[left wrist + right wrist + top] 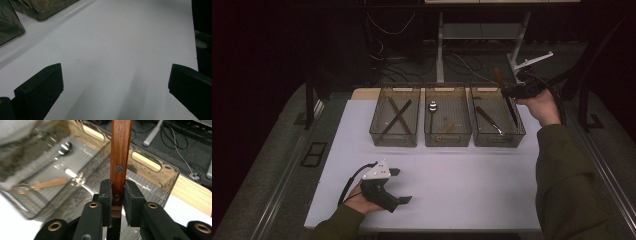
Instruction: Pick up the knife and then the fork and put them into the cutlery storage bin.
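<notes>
Your right gripper (117, 197) pinches the wooden handle of a knife (507, 95), held above the right-hand bin (521, 131). The blade hangs steeply down into that bin, handle uppermost, beside the knife already lying there. Your left gripper (404, 186) rests spread and empty, well apart, on the table (472, 185).

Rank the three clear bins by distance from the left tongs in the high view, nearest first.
1. Left bin, holding crossed dark sticks, closest to the left tongs.
2. Middle bin, holding a spoon, farther to the right.
3. Right bin, under the right hand, farthest.
</notes>
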Demonstrator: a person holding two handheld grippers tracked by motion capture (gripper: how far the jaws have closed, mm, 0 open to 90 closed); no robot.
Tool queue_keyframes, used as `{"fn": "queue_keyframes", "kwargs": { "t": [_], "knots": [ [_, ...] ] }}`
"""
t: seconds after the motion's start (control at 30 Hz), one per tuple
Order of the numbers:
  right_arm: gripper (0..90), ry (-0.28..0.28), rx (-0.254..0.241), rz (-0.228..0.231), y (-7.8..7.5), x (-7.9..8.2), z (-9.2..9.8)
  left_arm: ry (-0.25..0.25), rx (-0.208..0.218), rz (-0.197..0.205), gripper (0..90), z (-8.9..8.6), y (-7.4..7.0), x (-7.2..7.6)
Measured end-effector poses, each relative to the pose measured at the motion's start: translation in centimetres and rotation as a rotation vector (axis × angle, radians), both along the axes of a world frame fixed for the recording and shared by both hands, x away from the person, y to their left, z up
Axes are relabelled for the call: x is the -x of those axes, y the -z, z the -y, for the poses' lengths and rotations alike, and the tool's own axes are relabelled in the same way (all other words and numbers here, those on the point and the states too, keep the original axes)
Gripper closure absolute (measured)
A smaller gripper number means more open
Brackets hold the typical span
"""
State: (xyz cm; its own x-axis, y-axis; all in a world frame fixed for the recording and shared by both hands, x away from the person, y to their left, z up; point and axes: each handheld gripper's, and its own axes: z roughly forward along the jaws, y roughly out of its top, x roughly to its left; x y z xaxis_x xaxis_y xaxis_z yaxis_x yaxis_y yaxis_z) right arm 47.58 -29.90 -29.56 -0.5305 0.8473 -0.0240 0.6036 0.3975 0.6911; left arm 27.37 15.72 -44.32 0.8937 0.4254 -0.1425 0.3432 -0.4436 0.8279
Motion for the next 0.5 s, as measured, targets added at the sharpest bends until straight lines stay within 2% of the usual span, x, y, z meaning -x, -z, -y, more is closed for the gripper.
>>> {"fn": "queue_keyframes", "kwargs": {
  "t": [0.13,0.33,0.5],
  "knots": [
    [77.6,0.01,0.016,-0.018,1.3,-0.6,-0.4,0.002,0.003,0.001,0.0,0.0,0.0,0.0],
    [77.6,0.007,0.048,-0.075,3.1,-1.5,-1.0,0.003,0.006,0.001,0.0,0.0,0.0,0.0],
    [77.6,0.013,0.069,-0.173,4.4,-2.2,-1.4,0.007,0.008,0.002,0.0,0.0,0.0,-0.1]
  ]
}}
